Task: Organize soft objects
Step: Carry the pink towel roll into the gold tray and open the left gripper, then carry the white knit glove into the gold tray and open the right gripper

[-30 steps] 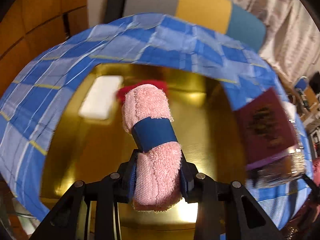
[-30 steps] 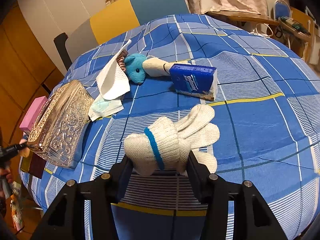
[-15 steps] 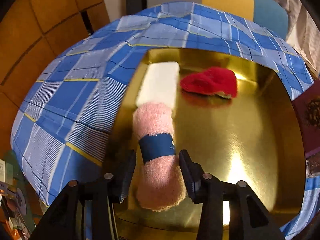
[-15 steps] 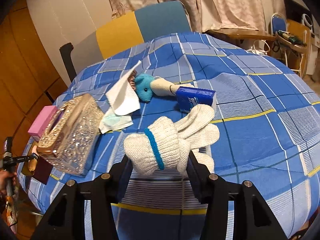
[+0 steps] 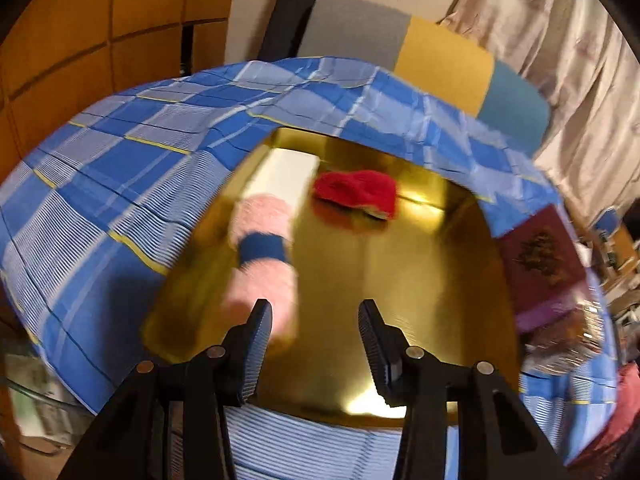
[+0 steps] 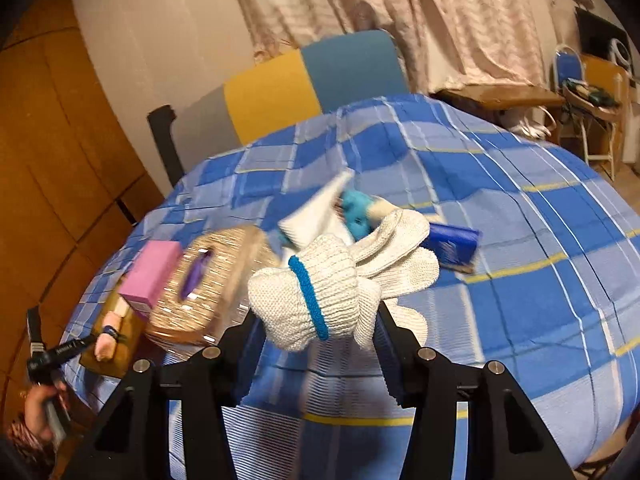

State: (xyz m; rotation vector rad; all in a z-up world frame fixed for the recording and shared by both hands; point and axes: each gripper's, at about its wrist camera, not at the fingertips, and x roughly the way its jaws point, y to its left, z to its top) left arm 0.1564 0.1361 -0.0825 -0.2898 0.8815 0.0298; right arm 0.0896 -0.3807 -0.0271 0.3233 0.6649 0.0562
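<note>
A gold tray (image 5: 400, 320) lies on the blue plaid tablecloth (image 5: 120, 184). In it are a pink rolled towel with a blue band (image 5: 260, 256), a red fuzzy item (image 5: 356, 196) and a white pad (image 5: 284, 172). My left gripper (image 5: 316, 320) is open over the tray's near part; the towel lies free just left of its gap. My right gripper (image 6: 316, 320) is shut on a bundle of white knit gloves with a blue cuff band (image 6: 320, 292), held above the table. The right wrist view also shows the left gripper (image 6: 60, 354) by the towel (image 6: 106, 340).
On the cloth stand a patterned glass tissue box (image 6: 208, 280), a pink box (image 6: 154, 276), a teal plush toy (image 6: 356, 212), a white tissue (image 6: 316, 212) and a blue tissue pack (image 6: 452, 244). A maroon booklet (image 5: 540, 260) lies right of the tray. A chair (image 6: 312, 80) stands behind.
The left gripper opened, let go of the pink towel in the tray and drew back to the right. The right gripper rose with the gloves held.
</note>
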